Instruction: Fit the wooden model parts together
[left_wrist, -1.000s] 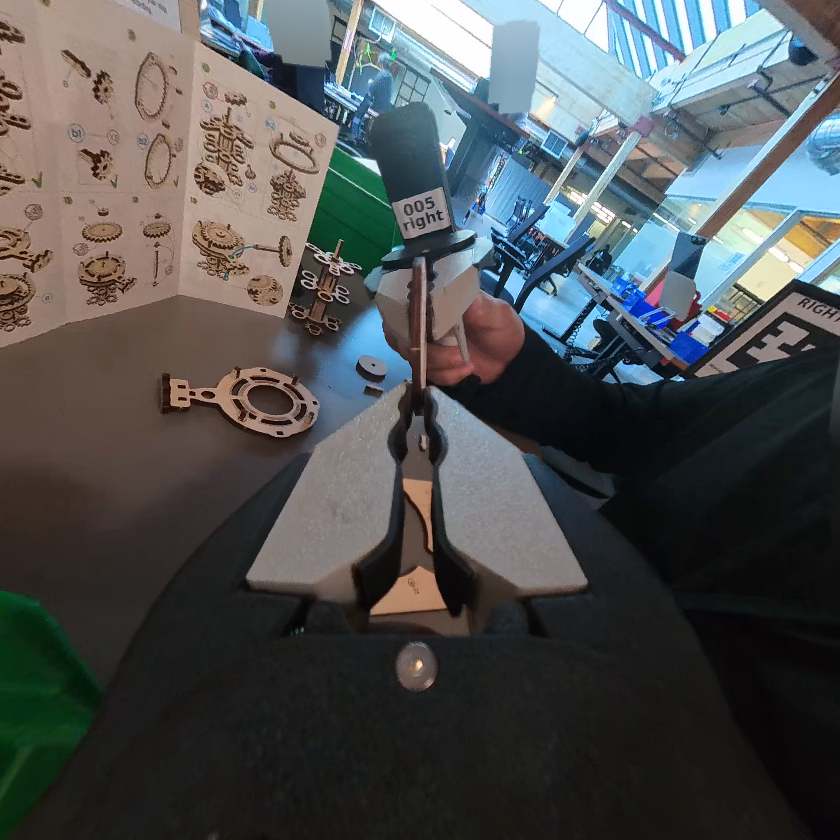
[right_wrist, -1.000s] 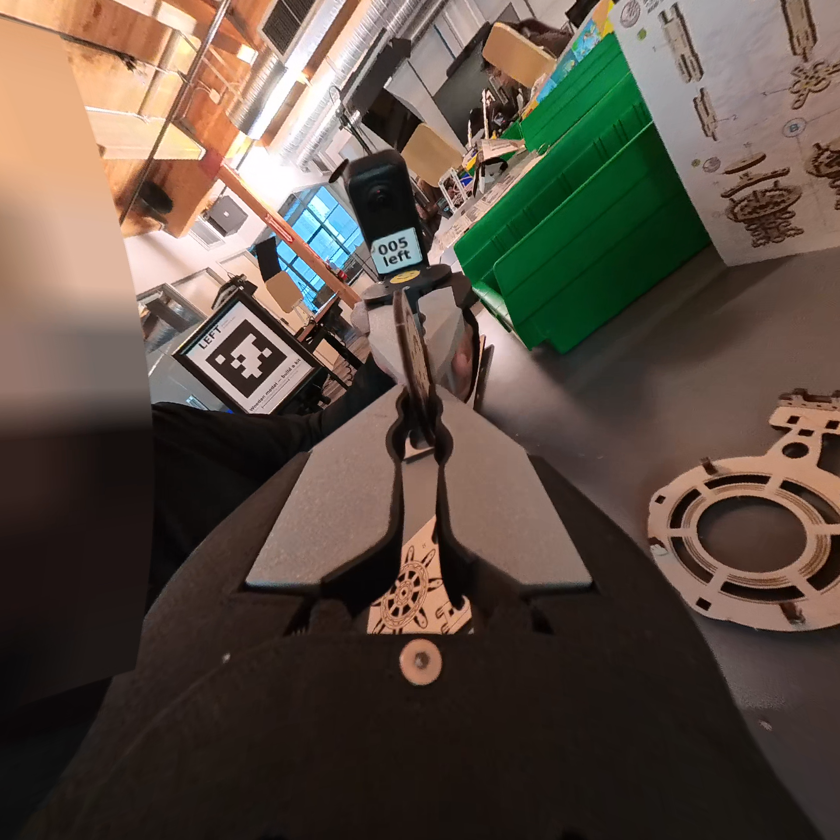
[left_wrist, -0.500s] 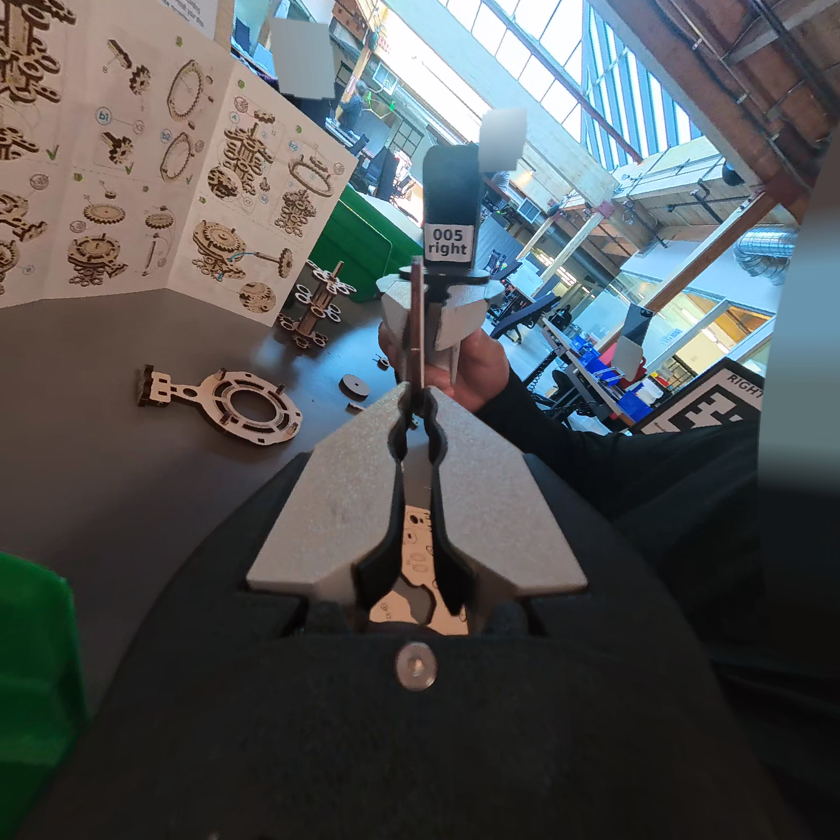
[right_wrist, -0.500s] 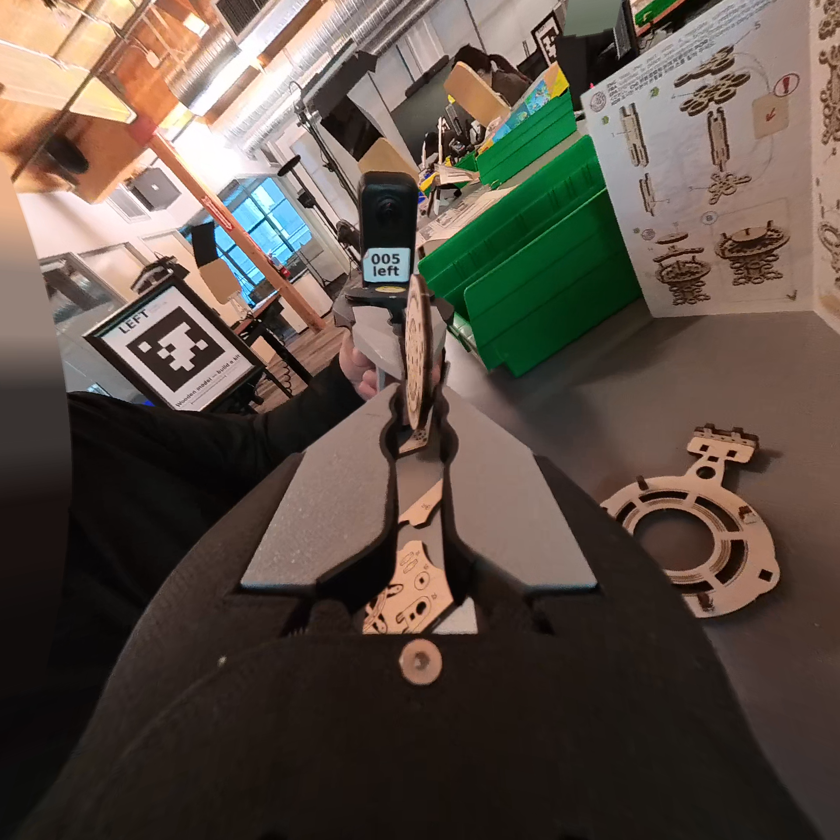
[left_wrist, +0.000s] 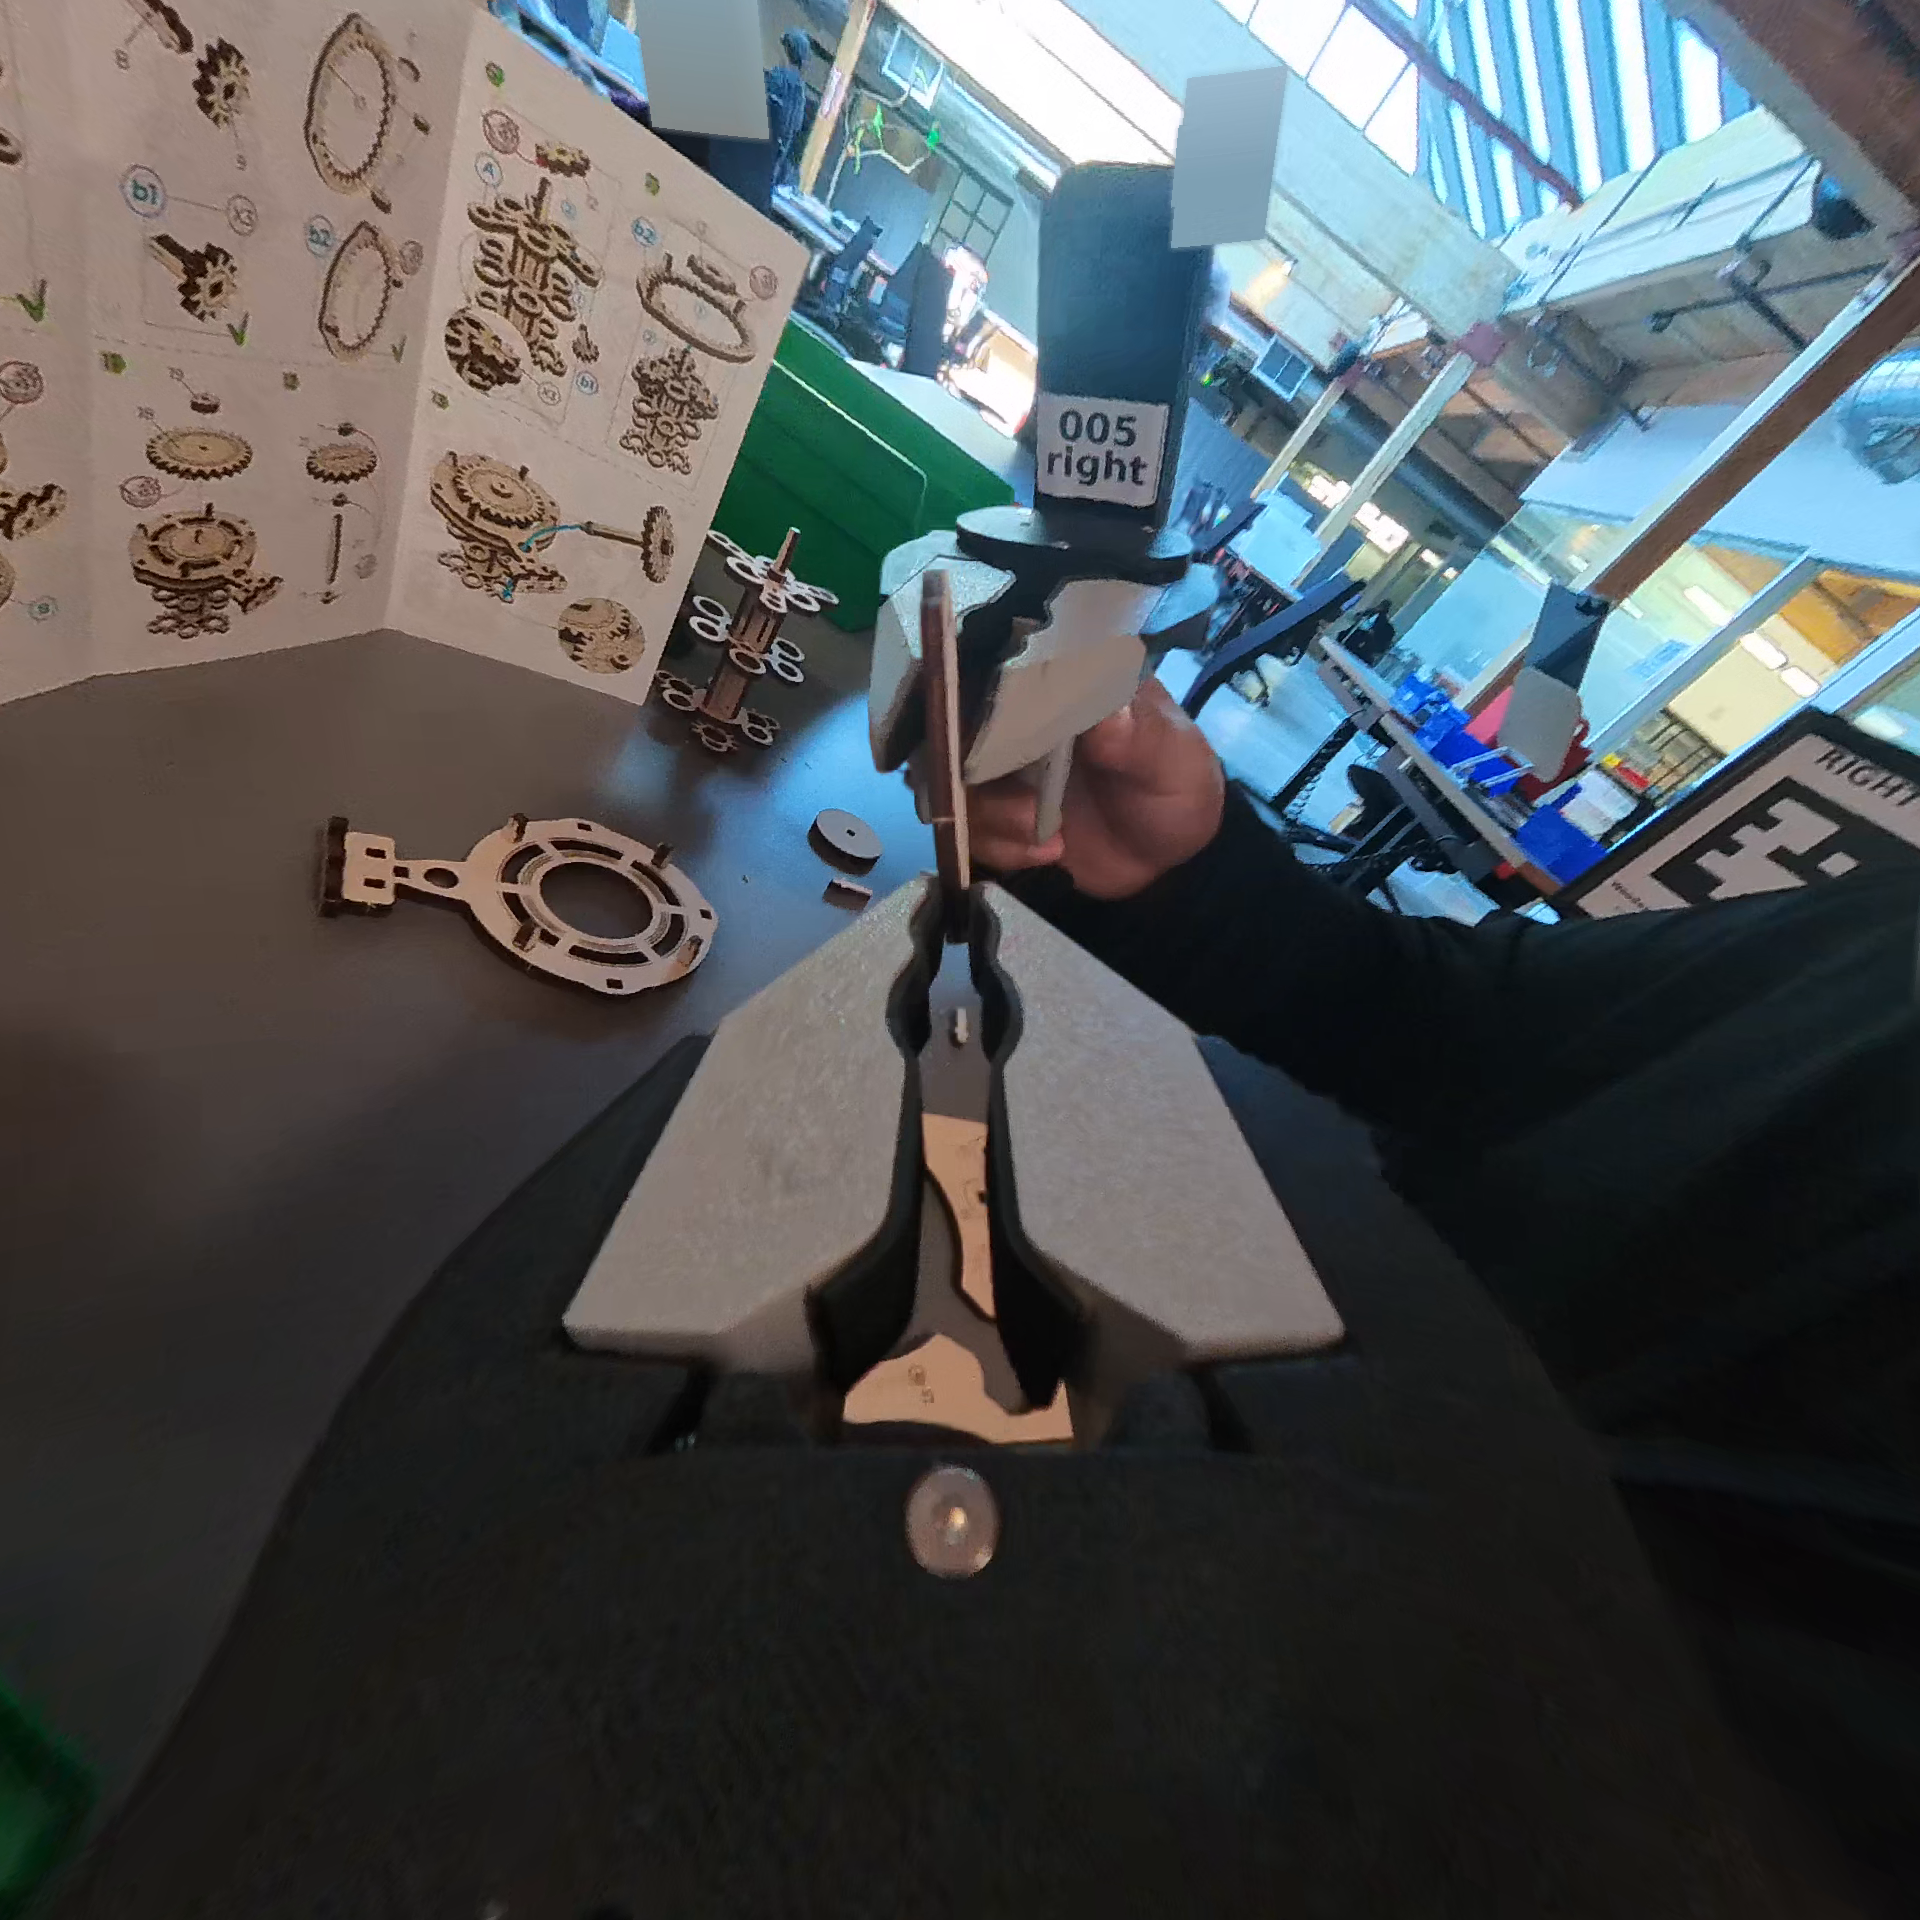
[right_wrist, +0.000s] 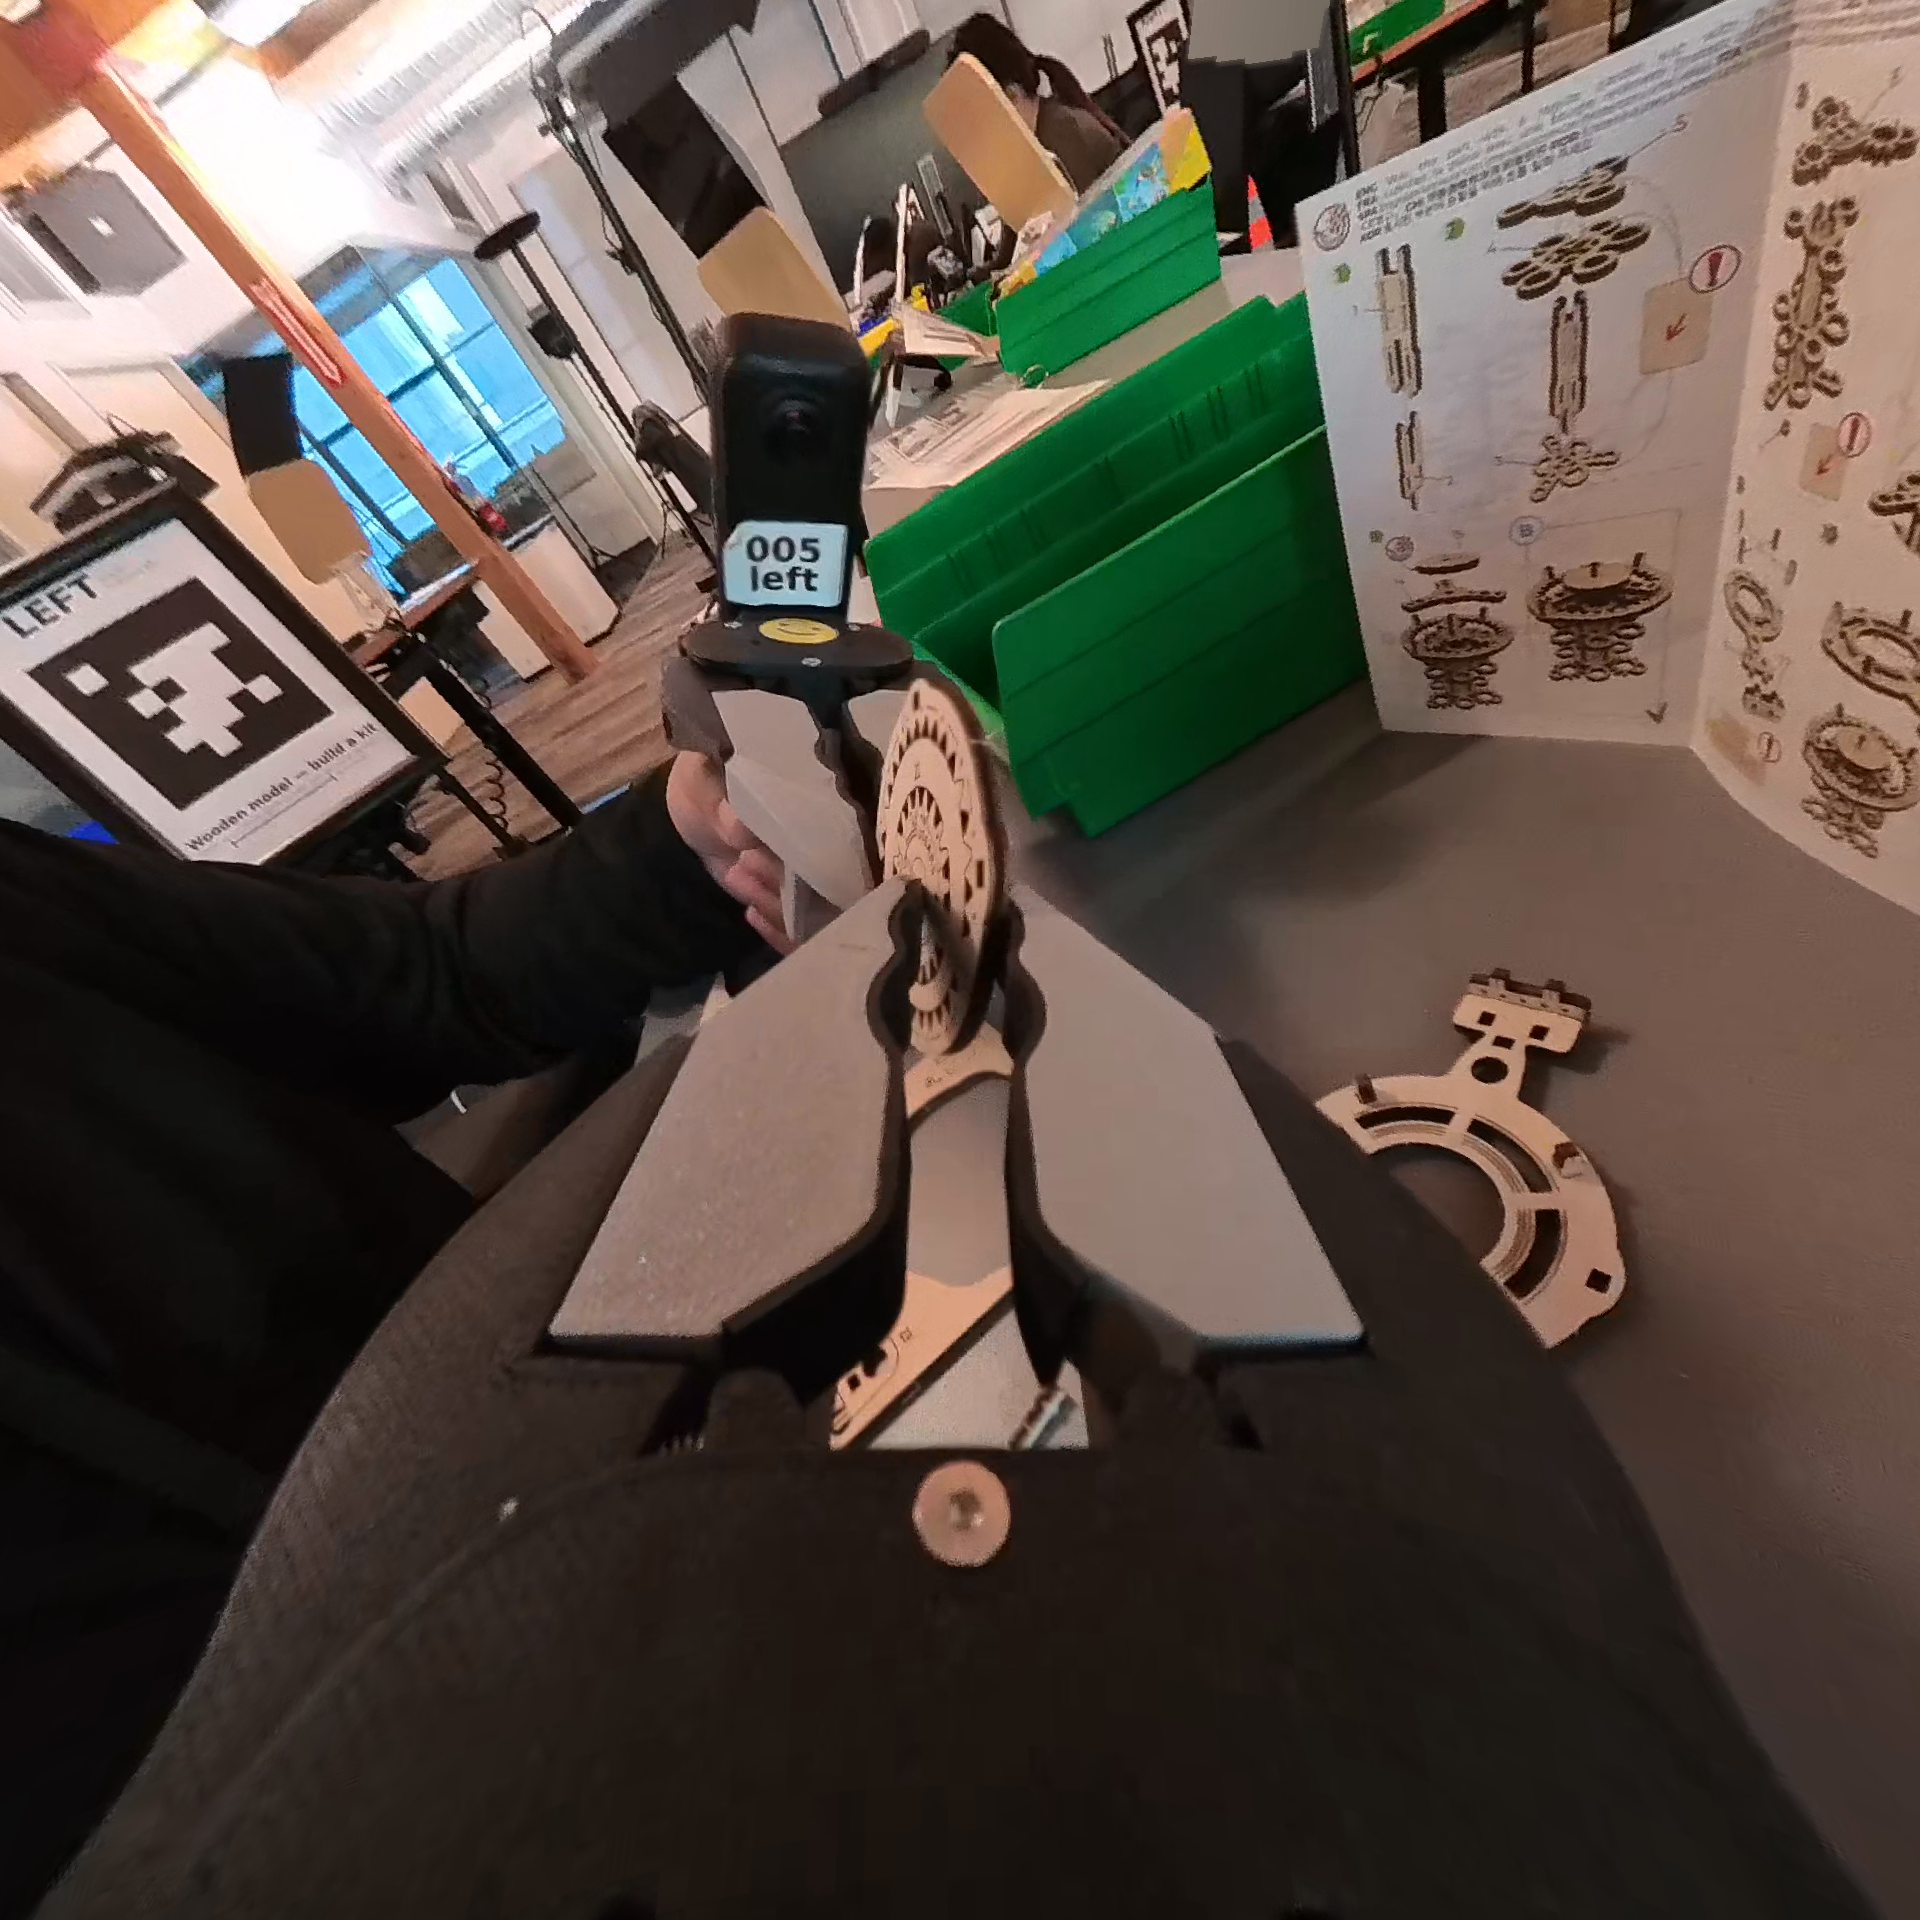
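We hold the wooden disc (right_wrist: 940, 821) up off the table (left_wrist: 208, 1039) between both grippers, which face each other w/ tips nearly meeting. Left gripper (left_wrist: 954, 914) is clamped on the disc's lower edge; in its view the disc reads edge-on. Right gripper (right_wrist: 951, 935) is pinched tight on the same disc, whose engraved face shows in the right view. Flat ring plate (left_wrist: 540, 899) w/ a tabbed arm lies on the table, left of the grippers in the left view. Farther back: small round washer (left_wrist: 844, 834), a tiny peg (left_wrist: 850, 890) beside it, an upright stacked subassembly (left_wrist: 750, 649) near the folded instruction sheet (left_wrist: 312, 364), and green bins (right_wrist: 1122, 582) behind.
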